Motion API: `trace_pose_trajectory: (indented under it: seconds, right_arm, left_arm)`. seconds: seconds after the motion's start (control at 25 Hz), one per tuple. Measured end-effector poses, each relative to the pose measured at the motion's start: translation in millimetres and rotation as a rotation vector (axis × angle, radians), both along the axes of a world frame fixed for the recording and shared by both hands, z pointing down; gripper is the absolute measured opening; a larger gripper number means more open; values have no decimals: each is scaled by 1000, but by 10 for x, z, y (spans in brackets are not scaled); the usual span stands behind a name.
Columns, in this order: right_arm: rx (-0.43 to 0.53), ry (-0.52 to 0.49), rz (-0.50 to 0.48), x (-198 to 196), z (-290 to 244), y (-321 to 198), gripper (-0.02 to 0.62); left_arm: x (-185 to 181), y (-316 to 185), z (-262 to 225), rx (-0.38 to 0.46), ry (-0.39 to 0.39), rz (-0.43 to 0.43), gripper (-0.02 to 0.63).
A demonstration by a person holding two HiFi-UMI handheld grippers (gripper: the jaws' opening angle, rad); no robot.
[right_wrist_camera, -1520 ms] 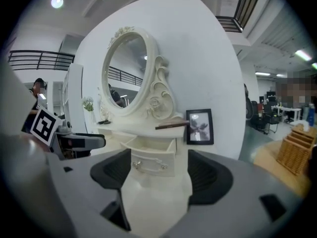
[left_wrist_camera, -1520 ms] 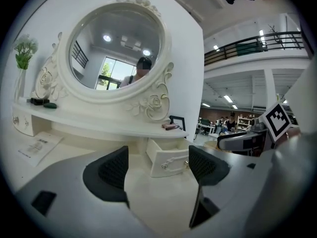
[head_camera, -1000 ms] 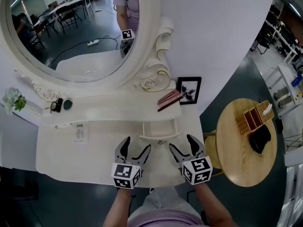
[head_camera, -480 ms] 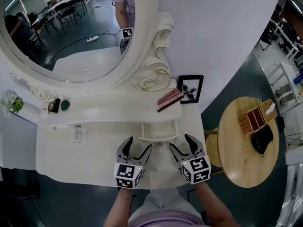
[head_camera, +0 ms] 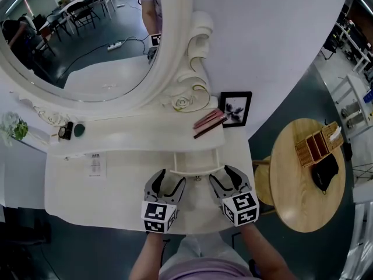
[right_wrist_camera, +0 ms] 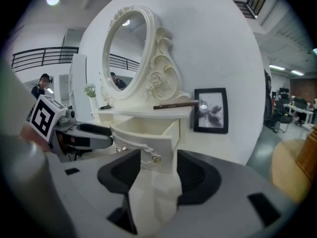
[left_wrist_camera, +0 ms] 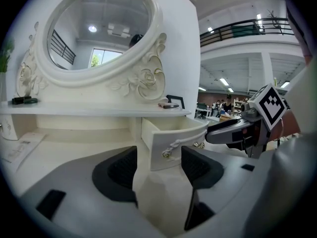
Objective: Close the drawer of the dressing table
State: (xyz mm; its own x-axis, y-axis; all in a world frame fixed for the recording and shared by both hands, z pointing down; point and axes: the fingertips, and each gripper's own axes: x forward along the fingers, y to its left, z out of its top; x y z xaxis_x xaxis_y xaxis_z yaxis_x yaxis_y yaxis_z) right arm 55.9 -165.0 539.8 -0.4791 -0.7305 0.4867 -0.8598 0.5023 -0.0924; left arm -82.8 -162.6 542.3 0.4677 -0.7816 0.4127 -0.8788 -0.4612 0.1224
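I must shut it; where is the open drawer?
In the head view the drawer juts forward from under the right end of the shelf, near the picture frame.

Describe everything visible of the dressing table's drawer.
The drawer is small, cream-white, seemingly painted wood. Its curved front carries a carved rope-like handle with rosette ends. It stands pulled out, level, under the shelf; its visible inside is empty. The left gripper and right gripper sit just before its front, fingers apart with nothing between them, having just closed partway; neither touches it.
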Motion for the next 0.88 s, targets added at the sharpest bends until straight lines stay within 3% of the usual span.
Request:
trace_pose_trajectory:
  seconds: [0.36, 0.88]
  right_arm:
    - [-3, -3, -11, -1, 18, -16, 195]
    - [1, 1, -16, 1, 20, -16, 190]
  left_arm:
    - [-21, -19, 17, -9, -20, -12, 242]
    - [20, -30, 42, -24, -46, -4, 208]
